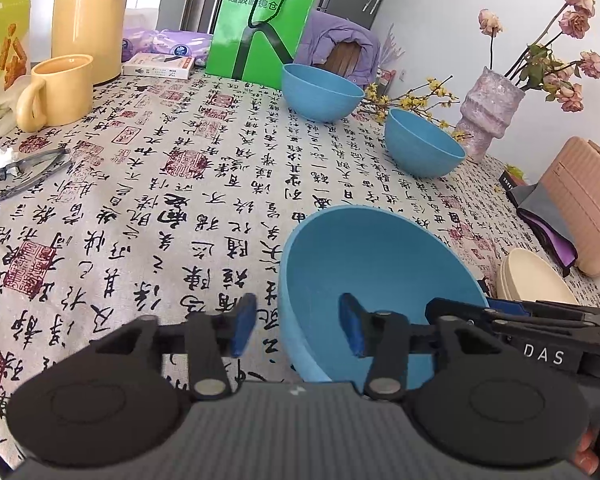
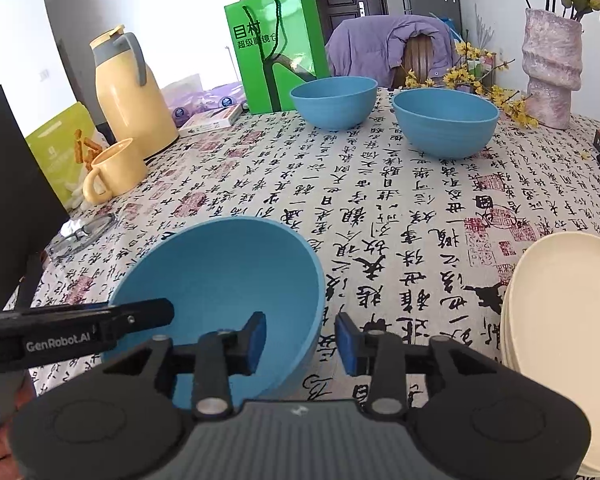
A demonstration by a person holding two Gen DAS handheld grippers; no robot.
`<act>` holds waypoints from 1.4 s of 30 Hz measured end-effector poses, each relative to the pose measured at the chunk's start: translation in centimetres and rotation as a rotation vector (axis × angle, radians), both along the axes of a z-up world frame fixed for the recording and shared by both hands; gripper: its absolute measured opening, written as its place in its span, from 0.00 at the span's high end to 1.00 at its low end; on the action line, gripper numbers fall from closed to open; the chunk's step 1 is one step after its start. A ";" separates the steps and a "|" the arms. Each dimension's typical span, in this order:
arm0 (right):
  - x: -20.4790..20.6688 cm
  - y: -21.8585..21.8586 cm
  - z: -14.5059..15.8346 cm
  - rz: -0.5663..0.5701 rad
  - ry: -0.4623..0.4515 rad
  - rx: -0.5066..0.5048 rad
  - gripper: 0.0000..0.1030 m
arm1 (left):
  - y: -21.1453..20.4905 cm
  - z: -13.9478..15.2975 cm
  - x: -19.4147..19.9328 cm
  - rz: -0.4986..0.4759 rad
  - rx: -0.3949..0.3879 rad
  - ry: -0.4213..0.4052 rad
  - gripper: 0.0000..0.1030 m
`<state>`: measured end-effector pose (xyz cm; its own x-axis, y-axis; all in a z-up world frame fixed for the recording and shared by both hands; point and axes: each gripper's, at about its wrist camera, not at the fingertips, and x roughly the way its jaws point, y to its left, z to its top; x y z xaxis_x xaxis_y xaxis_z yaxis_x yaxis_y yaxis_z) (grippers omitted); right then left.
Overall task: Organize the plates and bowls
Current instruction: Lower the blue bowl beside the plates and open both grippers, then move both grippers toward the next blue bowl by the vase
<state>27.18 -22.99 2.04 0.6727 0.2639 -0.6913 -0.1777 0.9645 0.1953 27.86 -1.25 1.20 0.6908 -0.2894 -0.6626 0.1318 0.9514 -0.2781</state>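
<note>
Only rightward, cream plates [image 2: 568, 344], tilted bowl [image 2: 224, 280]

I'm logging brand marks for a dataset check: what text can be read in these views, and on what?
"DAS": on the black right gripper, seen from the left wrist.
"GenRobot.AI": on the black left gripper, seen from the right wrist.
"目村 超级眼镜仓": on the green paper bag.
Calligraphy on the printed tablecloth: upside down, not reliably readable.
Small white box: too blurred.
</note>
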 end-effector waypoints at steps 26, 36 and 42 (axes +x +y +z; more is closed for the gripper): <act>-11.7 -4.7 1.2 -0.161 -0.531 -0.150 0.00 | 1.8 2.0 -10.7 0.061 0.153 -0.463 0.00; -15.1 -7.3 0.4 -0.211 -0.579 -0.094 0.00 | 0.7 1.3 -14.1 0.039 0.158 -0.529 0.00; -15.6 -7.6 0.3 -0.195 -0.570 -0.107 0.00 | -0.3 1.4 -15.3 0.026 0.162 -0.575 0.00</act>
